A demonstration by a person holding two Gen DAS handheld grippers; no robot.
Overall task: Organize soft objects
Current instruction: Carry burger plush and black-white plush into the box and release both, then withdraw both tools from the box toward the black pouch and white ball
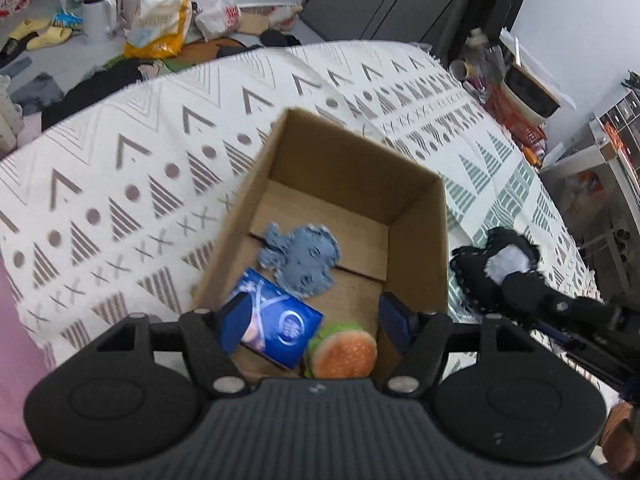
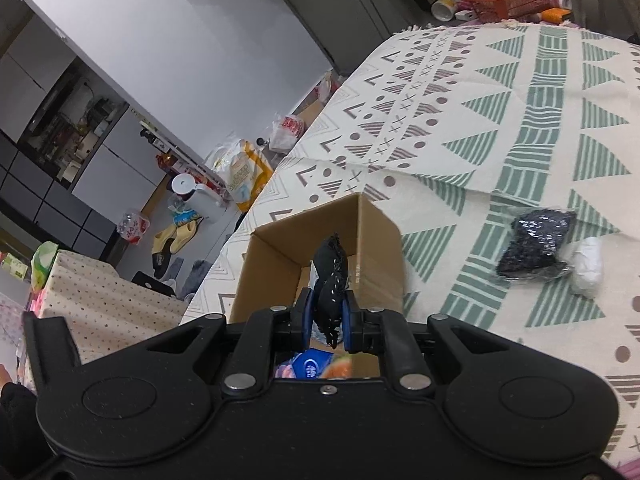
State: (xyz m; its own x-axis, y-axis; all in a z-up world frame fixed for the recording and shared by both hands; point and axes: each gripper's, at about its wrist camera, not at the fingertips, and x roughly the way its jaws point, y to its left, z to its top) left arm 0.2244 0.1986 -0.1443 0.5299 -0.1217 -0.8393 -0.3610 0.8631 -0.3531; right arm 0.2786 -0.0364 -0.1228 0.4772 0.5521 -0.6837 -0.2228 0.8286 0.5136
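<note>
An open cardboard box (image 1: 420, 248) stands on a patterned bedspread (image 1: 120, 184). In it lie a blue-grey felt toy (image 1: 300, 260), a blue tissue pack (image 1: 276, 324) and a burger plush (image 1: 344, 354). My left gripper (image 1: 316, 316) hangs over the box's near end, open. The tissue pack leans by its left finger, and the right finger stands clear of it. My right gripper (image 2: 328, 316) is shut on a black plush toy (image 2: 330, 280), held just outside the box's right wall. In the left wrist view, that black plush toy (image 1: 496, 264) shows a white patch.
On the bedspread to the right lie a black sparkly item in clear wrap (image 2: 536, 244) and a white bundle (image 2: 586, 268). A red basket (image 2: 508, 0) with clutter sits past the bed's far end. Bags, slippers and a white bin (image 1: 98, 12) cover the floor.
</note>
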